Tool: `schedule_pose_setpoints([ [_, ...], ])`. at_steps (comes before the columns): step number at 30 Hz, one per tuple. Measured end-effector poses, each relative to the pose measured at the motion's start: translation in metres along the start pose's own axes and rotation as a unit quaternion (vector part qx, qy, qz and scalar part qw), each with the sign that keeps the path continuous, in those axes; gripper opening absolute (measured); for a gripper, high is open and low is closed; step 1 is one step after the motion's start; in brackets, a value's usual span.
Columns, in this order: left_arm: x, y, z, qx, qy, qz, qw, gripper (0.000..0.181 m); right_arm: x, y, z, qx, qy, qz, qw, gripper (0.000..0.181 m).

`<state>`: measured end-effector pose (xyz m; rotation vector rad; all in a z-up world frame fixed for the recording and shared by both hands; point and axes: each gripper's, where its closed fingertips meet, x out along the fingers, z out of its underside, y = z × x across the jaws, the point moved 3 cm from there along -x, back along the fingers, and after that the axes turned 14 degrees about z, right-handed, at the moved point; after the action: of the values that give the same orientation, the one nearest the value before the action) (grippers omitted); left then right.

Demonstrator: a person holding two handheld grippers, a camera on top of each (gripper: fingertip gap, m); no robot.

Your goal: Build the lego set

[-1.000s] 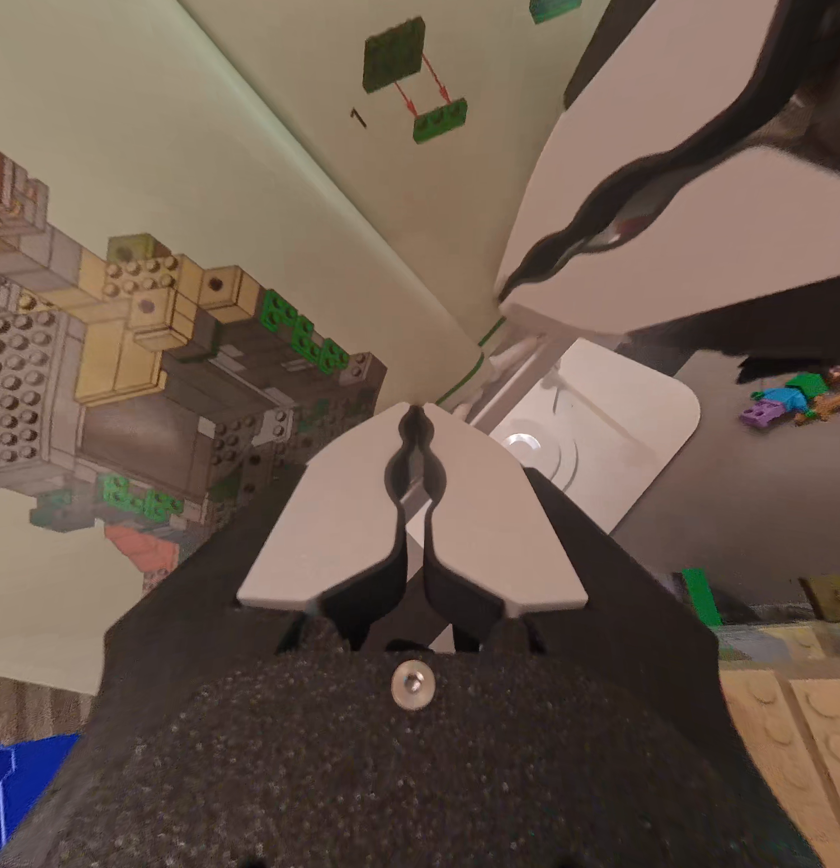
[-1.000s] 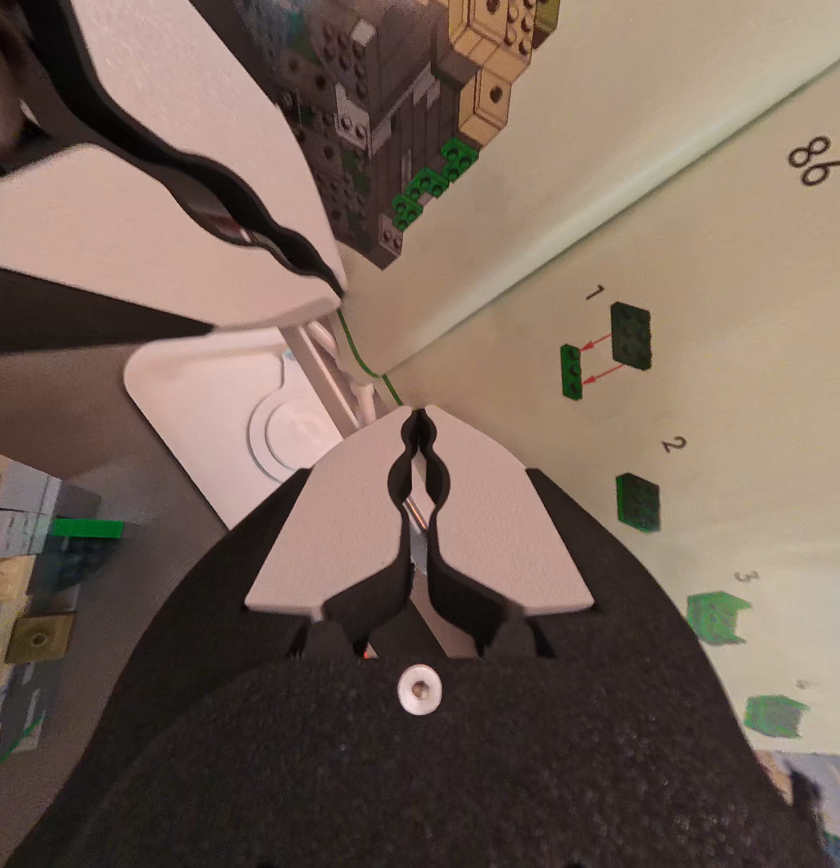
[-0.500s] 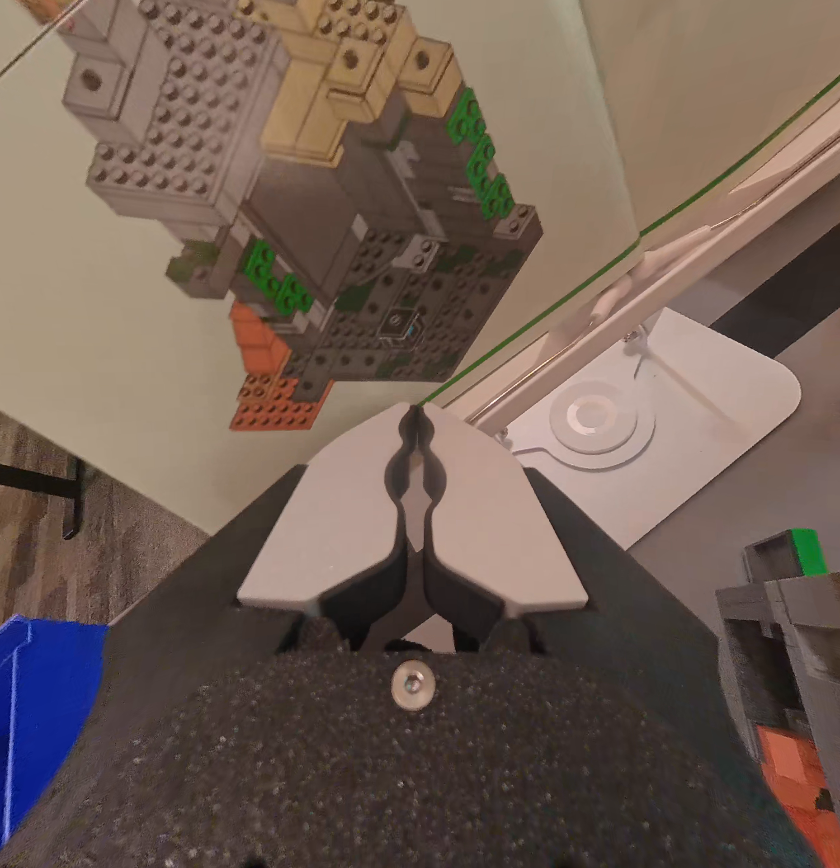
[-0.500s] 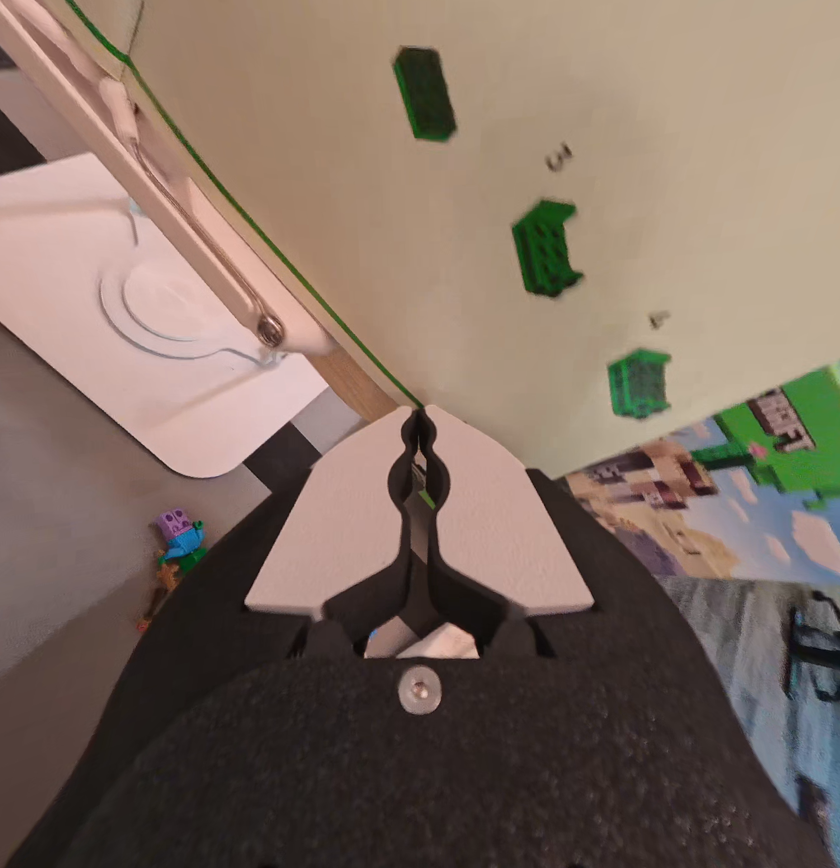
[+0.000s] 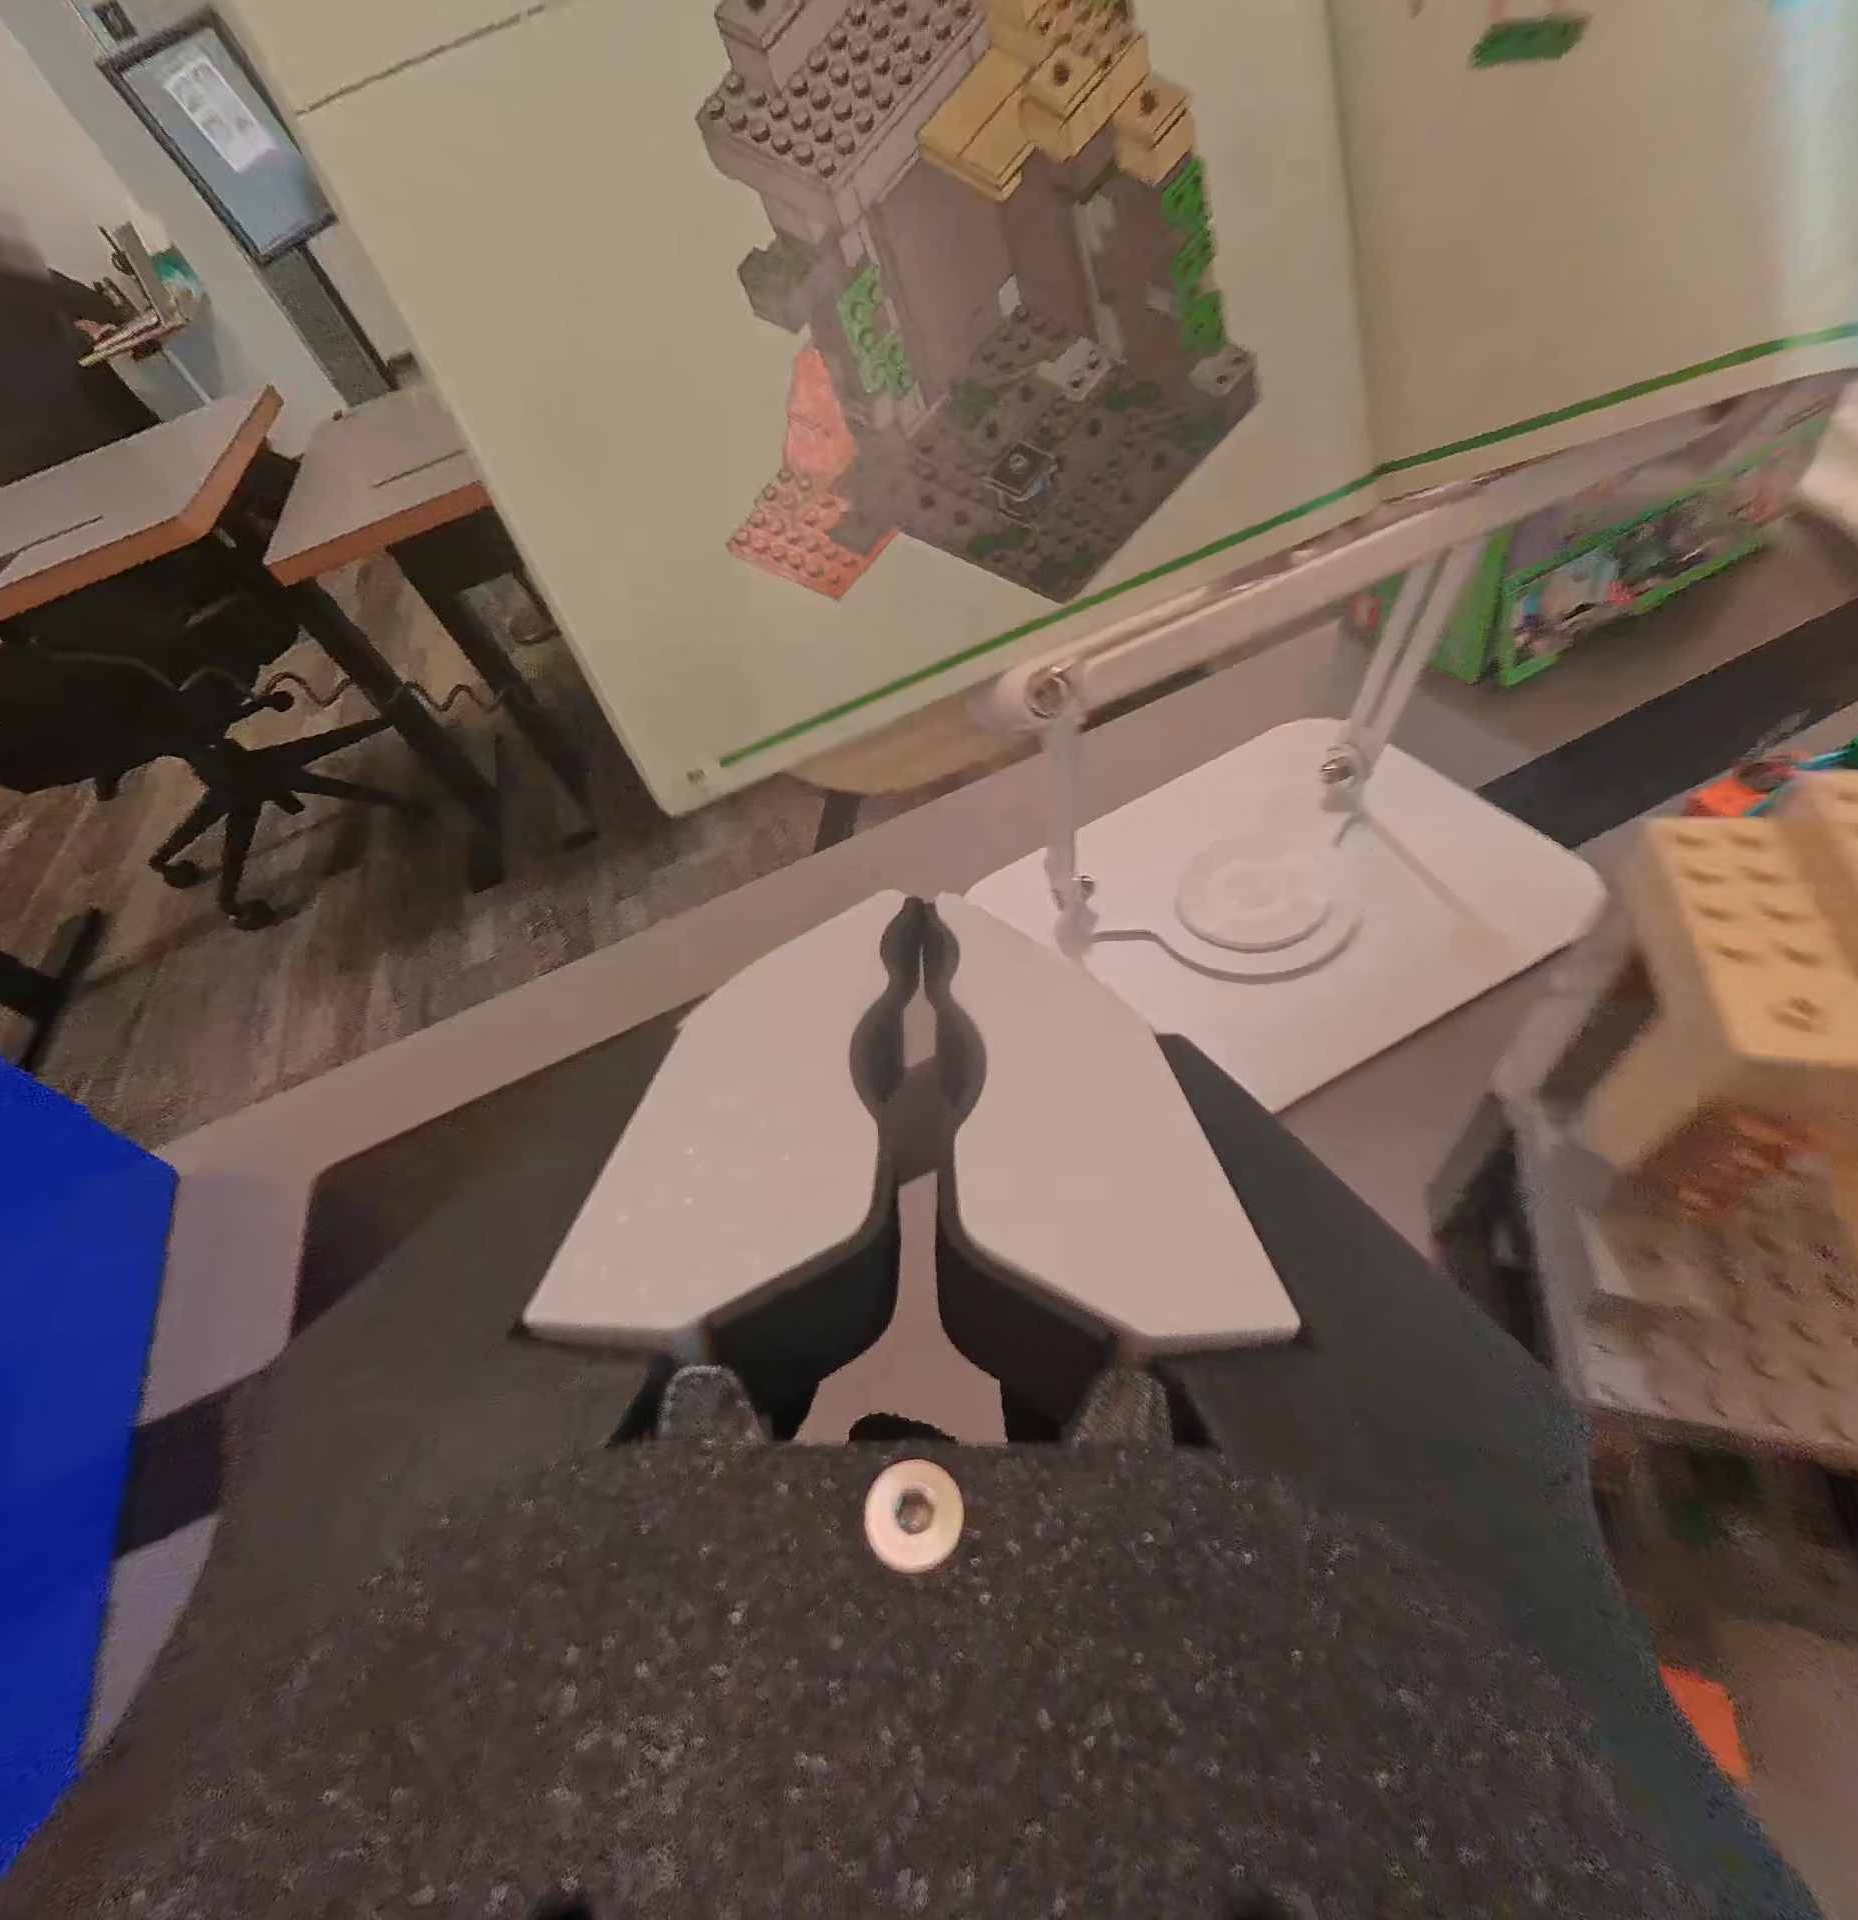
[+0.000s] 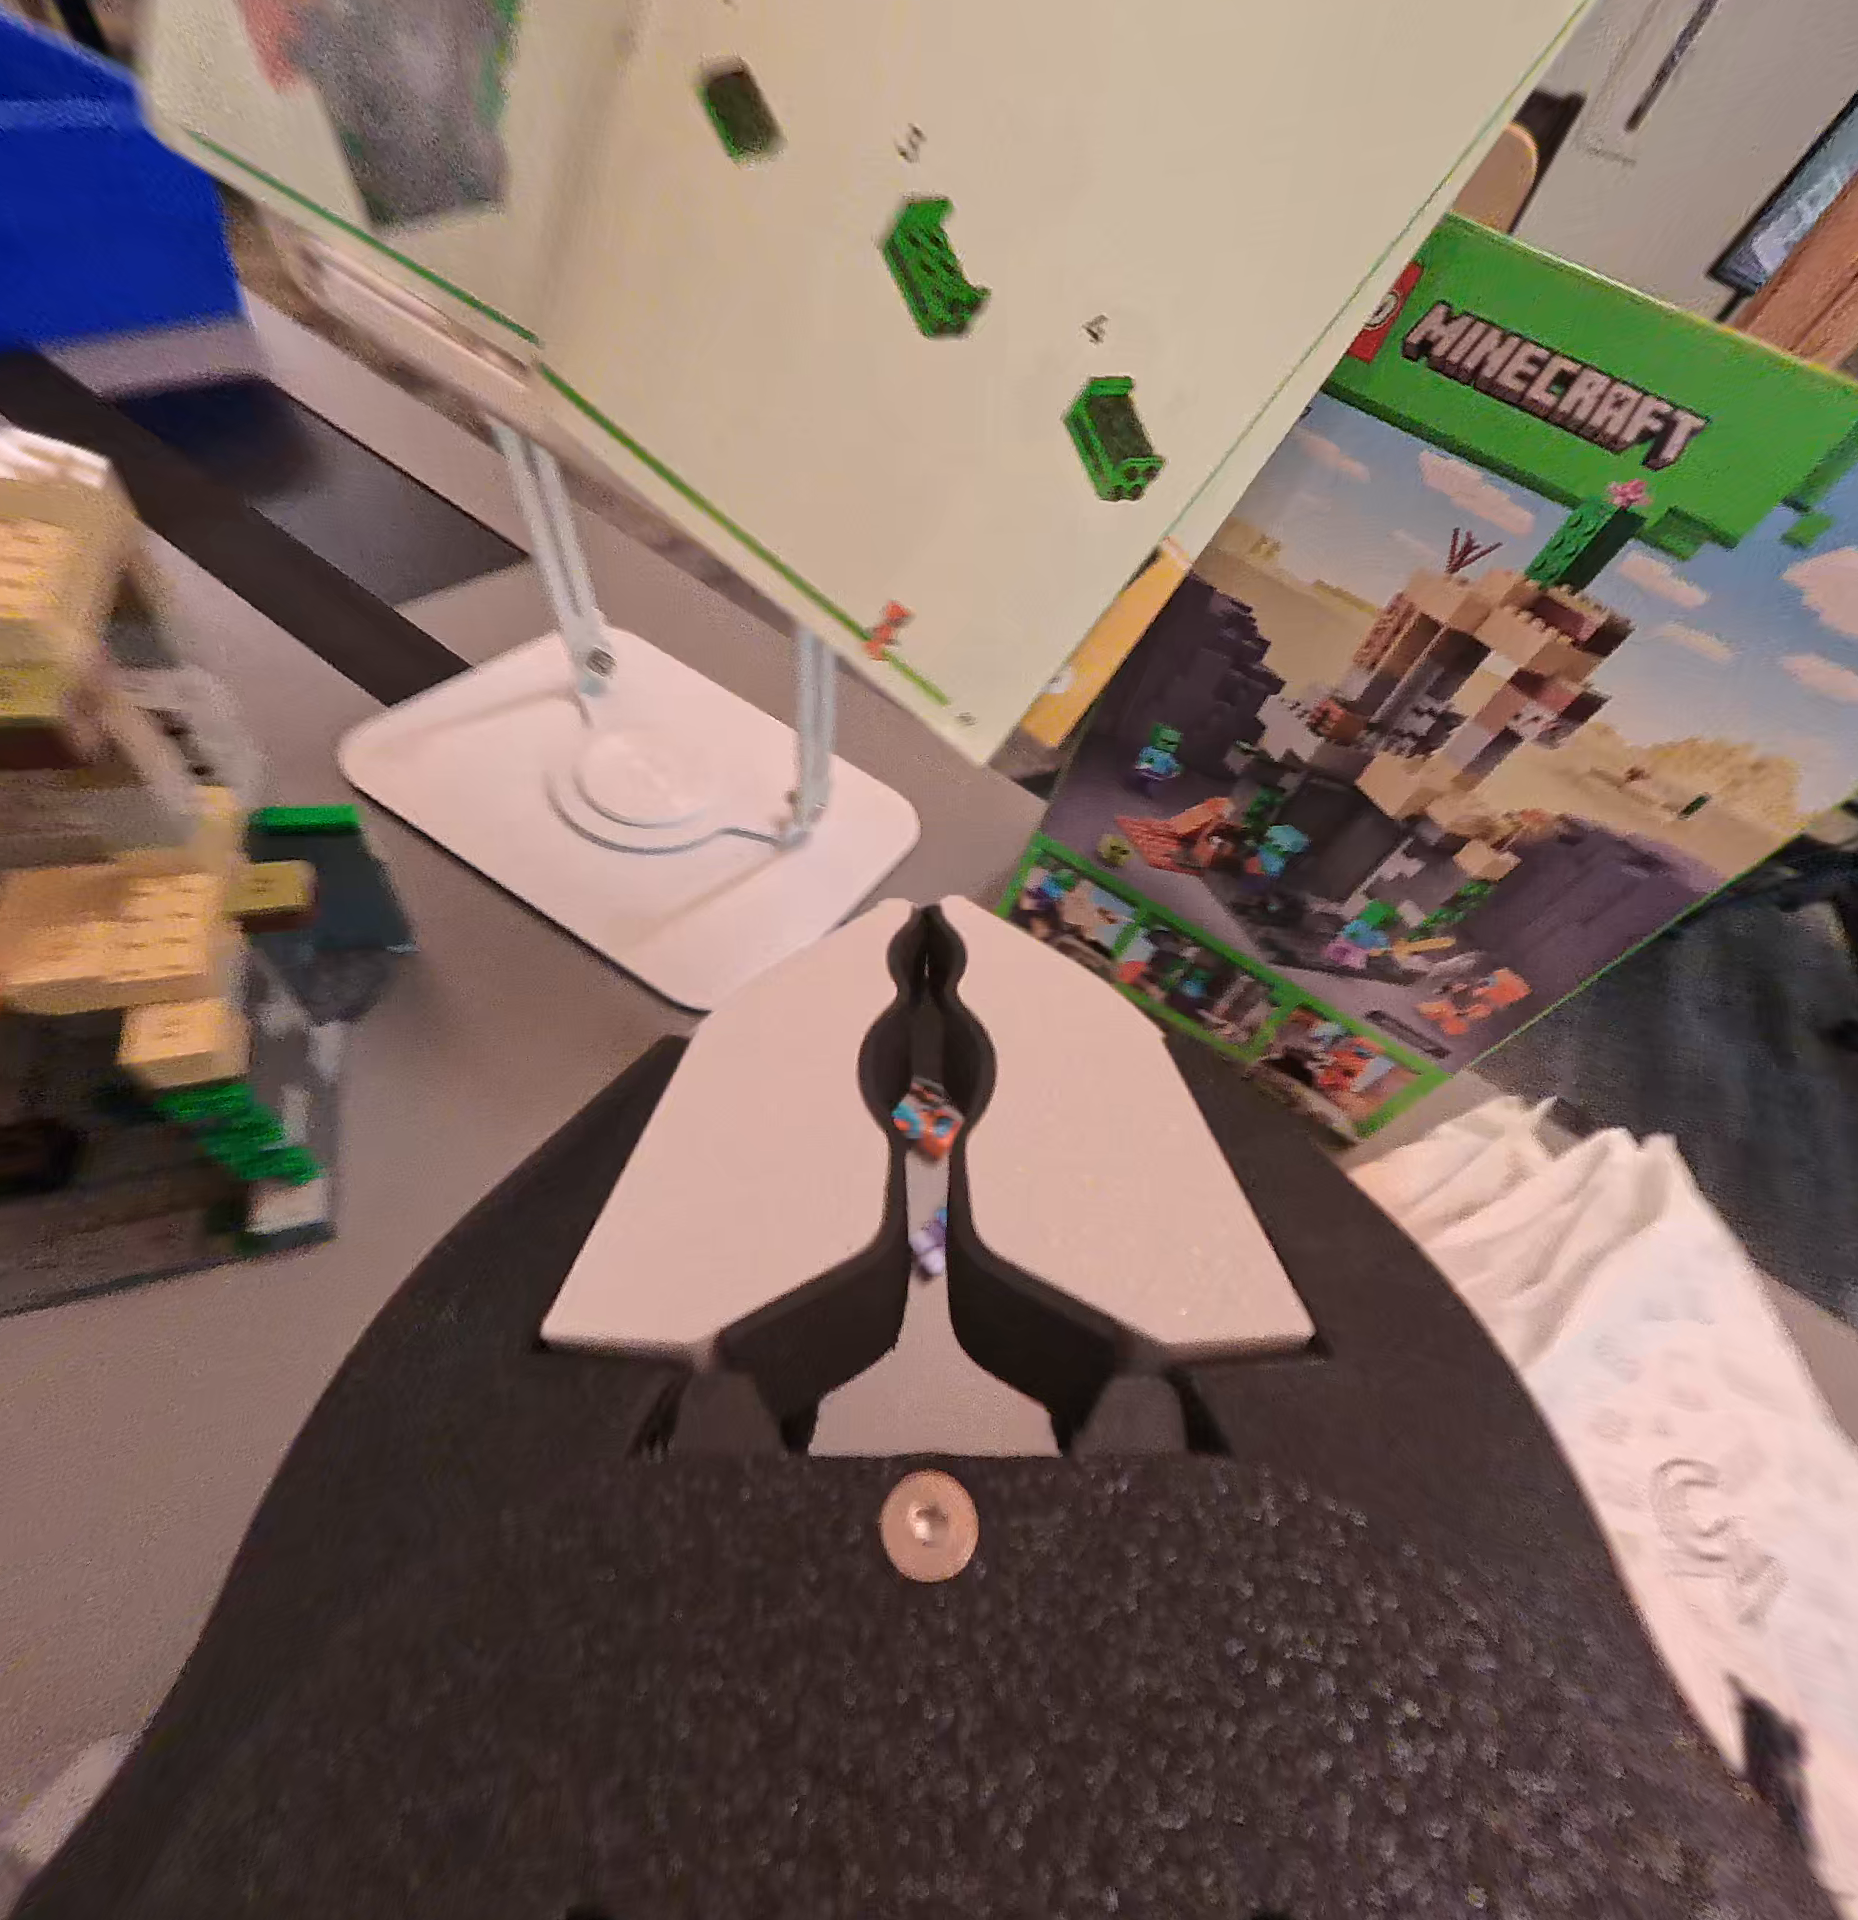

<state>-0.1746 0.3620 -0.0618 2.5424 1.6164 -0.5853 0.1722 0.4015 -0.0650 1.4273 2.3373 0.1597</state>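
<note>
My left gripper [image 5: 925, 914] is shut and empty, held above the grey table edge. My right gripper [image 6: 933, 914] is shut and empty too. The open instruction booklet [image 5: 904, 343] rests on a white stand [image 5: 1289, 935]; it also shows in the right wrist view [image 6: 904, 343] on the stand [image 6: 634, 790]. The partly built tan, grey and green lego model [image 5: 1756, 1091] stands blurred at the right of the left wrist view and at the left of the right wrist view [image 6: 125, 883]. Small lego figures [image 6: 927, 1117] lie on the table, seen through the right fingers' gap.
The green lego set box [image 6: 1424, 748] stands behind the right gripper. A white plastic bag [image 6: 1631, 1403] lies at the right. A blue bin [image 5: 42, 1403] is at the left. Desks and a black office chair [image 5: 156, 717] stand beyond the table. Some 35 cm of space lies between my two pairs of fingers.
Both grippers have pulled back and down from the booklet, still shut. The stand, model, box and room have come into view. Each gripper has left the other's view.
</note>
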Motion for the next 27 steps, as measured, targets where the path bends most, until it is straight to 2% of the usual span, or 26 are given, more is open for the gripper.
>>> schedule_pose_setpoints([
  [6,-0.048,0.053,0.017,-0.03,0.099,0.017,0.994,0.0,-0.057,-0.031,0.002,0.133,0.086,-0.033,0.987,0.0],
  [12,-0.077,0.109,0.037,-0.056,0.145,0.057,0.986,0.0,-0.089,-0.066,0.018,0.146,0.098,-0.059,0.983,0.003],
  [19,-0.073,0.152,0.069,-0.039,0.118,0.093,0.988,0.0,-0.101,-0.1,0.05,0.118,0.073,-0.098,0.986,0.005],
  [23,-0.067,0.168,0.093,-0.014,0.088,0.109,0.99,0.0,-0.101,-0.111,0.086,0.049,0.014,-0.161,0.986,0.011],
  [27,-0.064,0.181,0.107,0.011,0.064,0.13,0.989,0.004,-0.102,-0.115,0.117,0.013,-0.048,-0.224,0.973,0.016],
])
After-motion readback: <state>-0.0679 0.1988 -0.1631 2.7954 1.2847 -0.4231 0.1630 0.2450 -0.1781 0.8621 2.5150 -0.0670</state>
